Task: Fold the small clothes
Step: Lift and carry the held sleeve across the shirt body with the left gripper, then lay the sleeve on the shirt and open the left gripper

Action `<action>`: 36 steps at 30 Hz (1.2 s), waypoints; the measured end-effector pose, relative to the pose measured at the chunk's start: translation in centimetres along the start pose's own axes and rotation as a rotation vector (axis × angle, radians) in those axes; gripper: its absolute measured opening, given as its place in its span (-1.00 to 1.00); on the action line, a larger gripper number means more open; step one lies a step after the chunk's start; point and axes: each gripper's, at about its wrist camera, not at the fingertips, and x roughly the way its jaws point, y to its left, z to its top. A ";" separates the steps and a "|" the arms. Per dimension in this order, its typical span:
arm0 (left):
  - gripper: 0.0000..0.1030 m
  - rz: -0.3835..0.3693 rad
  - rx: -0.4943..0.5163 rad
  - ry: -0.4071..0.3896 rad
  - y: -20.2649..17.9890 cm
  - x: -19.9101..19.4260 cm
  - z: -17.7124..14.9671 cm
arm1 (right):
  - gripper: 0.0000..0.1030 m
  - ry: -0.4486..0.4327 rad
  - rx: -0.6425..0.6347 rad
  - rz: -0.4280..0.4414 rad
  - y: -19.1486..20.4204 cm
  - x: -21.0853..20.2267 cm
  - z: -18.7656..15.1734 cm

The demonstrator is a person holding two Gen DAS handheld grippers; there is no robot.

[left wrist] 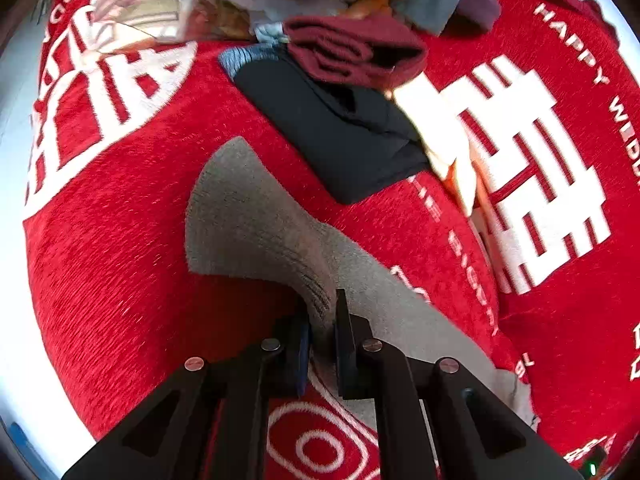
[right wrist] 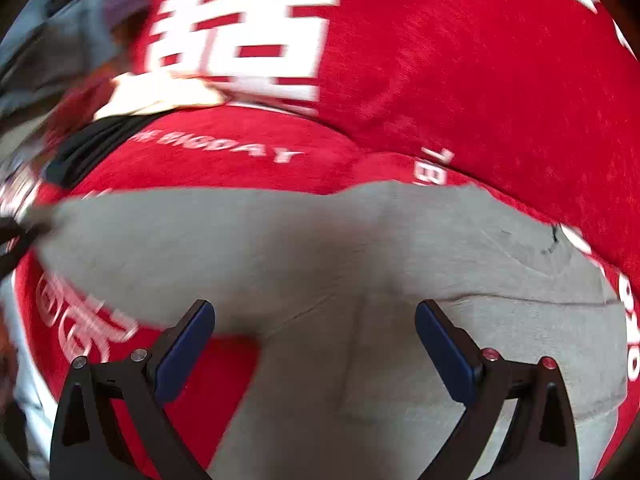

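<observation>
A soft grey sock [left wrist: 256,220] lies on a fuzzy red cloth [left wrist: 120,260] with big white signs. The left gripper [left wrist: 322,336] has its black jaws pinched on a ribbed fold of the sock. The right gripper [right wrist: 316,344] hangs over the sock's flat part with its blue-padded jaws wide apart, holding nothing. Near the sock sit a smooth black folded piece [left wrist: 344,136] and a dark red folded one [left wrist: 352,52]. White letters read "HAPPY" [left wrist: 568,36].
</observation>
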 end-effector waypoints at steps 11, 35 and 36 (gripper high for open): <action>-0.79 0.076 0.219 -0.136 -7.1 -8.5 -0.3 | 0.96 0.069 -0.136 0.133 7.3 3.4 1.2; -0.79 -0.187 0.973 0.015 -47.7 -12.6 -35.0 | 0.96 -0.141 0.394 -0.243 -35.7 -15.1 -14.3; -0.79 -0.188 1.002 0.036 -48.8 -12.0 -37.3 | 0.96 -0.140 0.398 -0.244 -36.5 -15.0 -14.9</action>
